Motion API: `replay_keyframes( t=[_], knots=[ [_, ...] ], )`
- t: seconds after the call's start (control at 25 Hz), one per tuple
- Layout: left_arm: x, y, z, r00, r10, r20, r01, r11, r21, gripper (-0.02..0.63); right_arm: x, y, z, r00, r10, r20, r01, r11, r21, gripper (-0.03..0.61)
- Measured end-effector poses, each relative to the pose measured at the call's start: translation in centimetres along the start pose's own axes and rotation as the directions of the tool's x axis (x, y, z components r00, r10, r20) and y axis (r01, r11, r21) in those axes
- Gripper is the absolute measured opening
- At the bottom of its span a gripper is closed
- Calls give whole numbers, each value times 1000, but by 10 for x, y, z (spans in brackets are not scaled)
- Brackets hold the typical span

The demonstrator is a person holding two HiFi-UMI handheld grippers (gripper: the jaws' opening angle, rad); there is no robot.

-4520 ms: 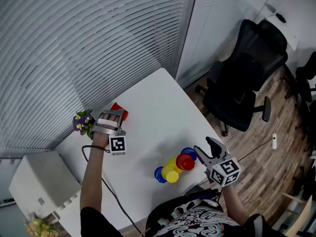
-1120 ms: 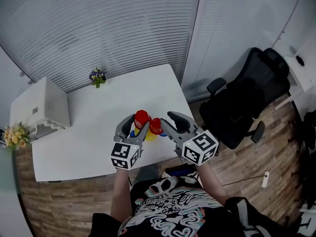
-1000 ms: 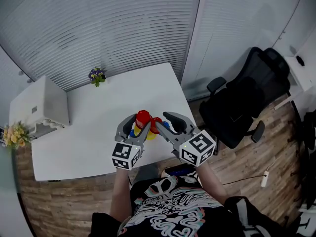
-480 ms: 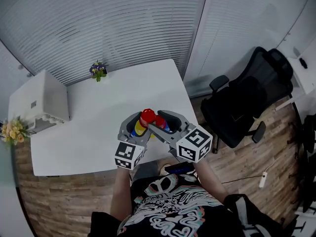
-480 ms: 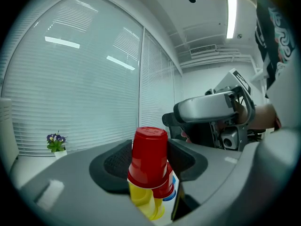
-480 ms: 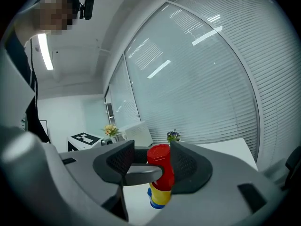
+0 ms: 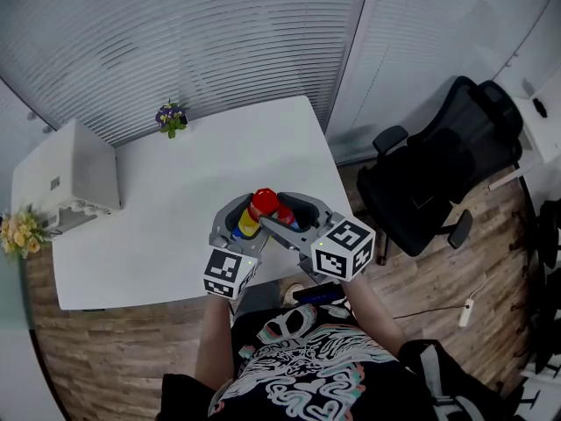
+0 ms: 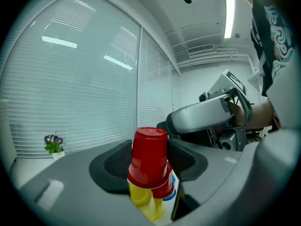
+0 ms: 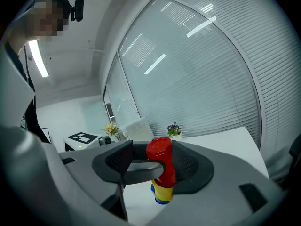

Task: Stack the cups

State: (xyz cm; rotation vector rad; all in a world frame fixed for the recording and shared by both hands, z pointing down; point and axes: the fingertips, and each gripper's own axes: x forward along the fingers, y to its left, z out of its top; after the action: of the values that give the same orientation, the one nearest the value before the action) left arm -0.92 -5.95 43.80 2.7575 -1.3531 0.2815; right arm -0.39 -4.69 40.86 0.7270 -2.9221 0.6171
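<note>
My left tongs (image 7: 246, 221) gripped the red-topped stack of cups (image 7: 261, 204) at the worktop's (image 7: 158, 226) near edge while my right tongs (image 7: 279, 212), jaws just opening, straddled it loosely, so stacking looked nearly done.

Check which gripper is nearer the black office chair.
Right. The right gripper flanks the cup stack on the side toward the chair, fingers just opening, stack between them. The left gripper holds the top red cup from the side away.
</note>
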Motion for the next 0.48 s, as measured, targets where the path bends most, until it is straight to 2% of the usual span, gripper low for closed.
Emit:
replay_keyframes(
  t=[0.48],
  knots=[
    [-1, 1, -13, 1000, -1, -27, 1, 1000, -23, 230, 5, 0, -10, 1000, -4, -28, 5, 1000, 8, 242]
  ],
)
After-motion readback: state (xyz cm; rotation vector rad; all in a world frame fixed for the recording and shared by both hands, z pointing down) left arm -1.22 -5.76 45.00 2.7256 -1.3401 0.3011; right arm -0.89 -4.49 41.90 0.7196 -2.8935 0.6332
